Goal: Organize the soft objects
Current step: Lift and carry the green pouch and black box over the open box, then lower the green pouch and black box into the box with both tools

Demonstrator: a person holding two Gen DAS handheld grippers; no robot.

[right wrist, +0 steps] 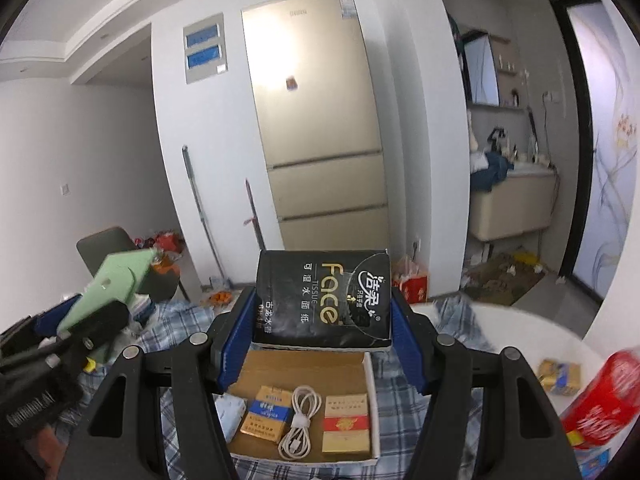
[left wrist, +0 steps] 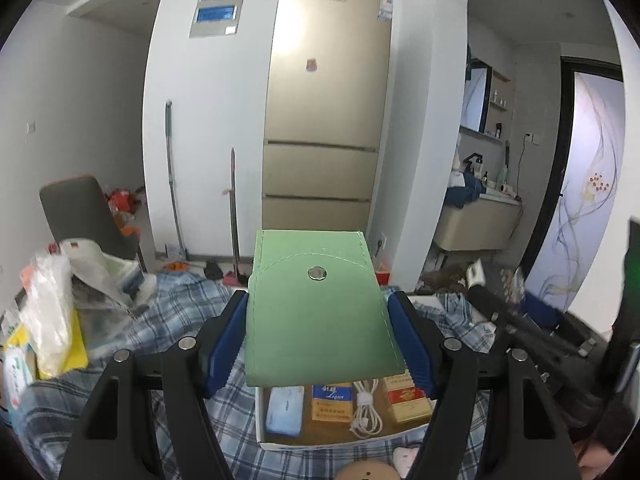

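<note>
Left gripper (left wrist: 318,344) pinches green pouch (left wrist: 320,312), right gripper (right wrist: 322,338) pinches black tissue pack (right wrist: 324,300), both held above open box (right wrist: 370,400) on plaid cloth (left wrist: 188,308)

Below you, the open cardboard box (right wrist: 370,384) is crowded along its near edge: cigarette packs (right wrist: 345,424), a coiled white cable (right wrist: 300,420) and a pale blue packet (left wrist: 283,410). Its far half, at centre frame, lies bare. At left frame a heap of plastic bags (left wrist: 52,320) blocks the plaid cloth (left wrist: 180,312). At lower right, a red package (right wrist: 600,404) stands in your way.
</note>
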